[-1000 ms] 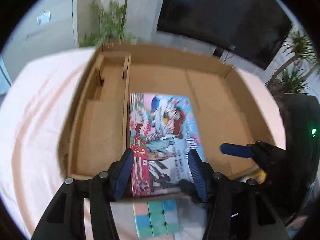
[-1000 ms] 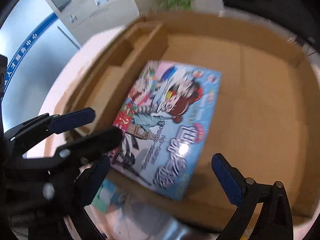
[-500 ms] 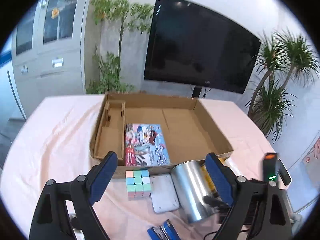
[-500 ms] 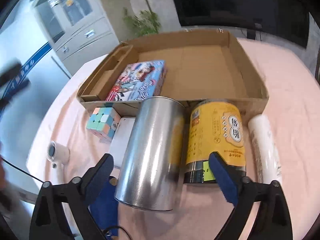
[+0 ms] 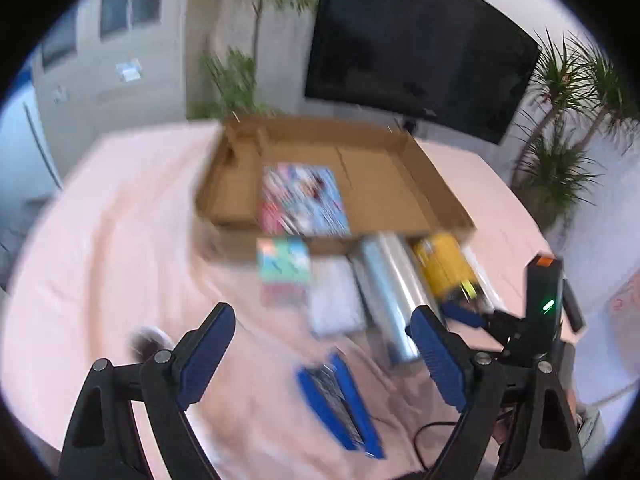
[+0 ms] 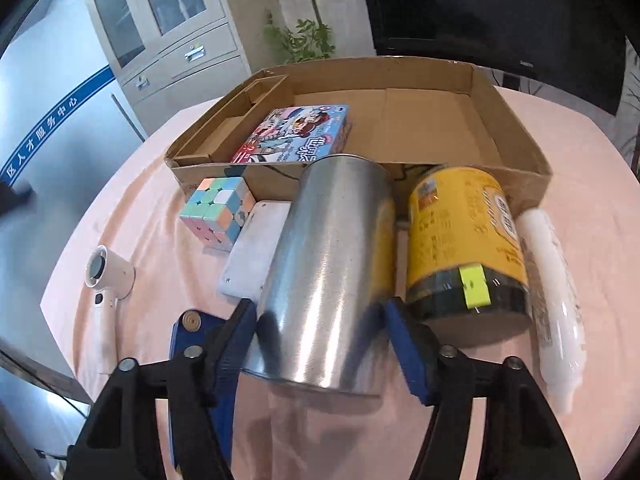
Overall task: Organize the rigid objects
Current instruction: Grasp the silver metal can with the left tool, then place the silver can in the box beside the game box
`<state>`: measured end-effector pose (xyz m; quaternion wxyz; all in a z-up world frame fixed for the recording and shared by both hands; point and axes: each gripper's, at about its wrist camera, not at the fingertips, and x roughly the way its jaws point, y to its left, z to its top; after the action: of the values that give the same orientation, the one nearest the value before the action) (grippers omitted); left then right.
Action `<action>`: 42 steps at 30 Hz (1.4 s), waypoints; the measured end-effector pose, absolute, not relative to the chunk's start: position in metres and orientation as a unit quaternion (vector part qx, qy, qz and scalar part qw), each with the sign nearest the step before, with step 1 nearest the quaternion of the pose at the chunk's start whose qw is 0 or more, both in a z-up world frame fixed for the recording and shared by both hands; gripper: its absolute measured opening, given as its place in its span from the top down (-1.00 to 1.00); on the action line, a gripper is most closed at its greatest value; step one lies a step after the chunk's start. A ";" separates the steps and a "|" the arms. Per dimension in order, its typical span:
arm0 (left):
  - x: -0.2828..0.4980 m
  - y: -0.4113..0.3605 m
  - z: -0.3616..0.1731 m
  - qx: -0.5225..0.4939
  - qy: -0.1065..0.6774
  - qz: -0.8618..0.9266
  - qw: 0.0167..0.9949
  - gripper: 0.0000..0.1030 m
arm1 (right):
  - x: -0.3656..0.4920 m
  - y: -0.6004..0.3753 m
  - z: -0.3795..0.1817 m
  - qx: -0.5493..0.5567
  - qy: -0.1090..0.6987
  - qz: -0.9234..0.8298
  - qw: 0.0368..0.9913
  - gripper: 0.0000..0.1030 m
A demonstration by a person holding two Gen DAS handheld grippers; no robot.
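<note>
A flat cardboard box (image 6: 516, 128) sits on the pink-clothed table with a colourful game box (image 6: 296, 136) inside it. In front lie a silver metal can (image 6: 328, 272), a yellow can (image 6: 464, 248), a white tube (image 6: 556, 300), a pastel puzzle cube (image 6: 218, 210) and a white flat case (image 6: 256, 252). My right gripper (image 6: 320, 344) has its pads on both sides of the silver can's near end. My left gripper (image 5: 320, 360) is open and empty, held above a blue stapler (image 5: 340, 396). The left wrist view is blurred.
A white handheld fan (image 6: 108, 284) lies at the table's left. The blue stapler also shows behind my right gripper's left finger (image 6: 188, 328). A TV (image 5: 416, 44), potted plants (image 5: 560, 152) and grey cabinets (image 6: 168, 36) stand behind the table.
Both grippers pulled back out of the box, leaving the game box inside. My right gripper has since moved in and narrowed around the silver can. My left gripper has tilted down toward the stapler.
</note>
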<state>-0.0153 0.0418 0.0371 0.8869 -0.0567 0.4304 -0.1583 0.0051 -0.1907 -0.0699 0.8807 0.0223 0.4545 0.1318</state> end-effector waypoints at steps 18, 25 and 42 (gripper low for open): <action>0.047 -0.035 -0.063 -0.126 0.552 -0.273 0.778 -0.71 | -0.013 -0.216 -0.092 0.083 0.507 0.187 0.837 -0.57; 0.054 -0.045 -0.066 -0.122 0.554 -0.305 0.765 -0.55 | -0.011 -0.209 -0.105 0.105 0.519 0.181 0.829 -0.65; 0.056 -0.025 0.066 -0.079 0.378 -0.307 0.870 -0.54 | 0.006 -0.197 0.006 0.108 0.368 0.209 0.900 -0.64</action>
<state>0.0565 -0.0248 0.0656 0.8697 -0.0789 0.3779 -0.3074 0.0059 -0.1968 0.0064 0.8997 0.1078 0.3679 0.2090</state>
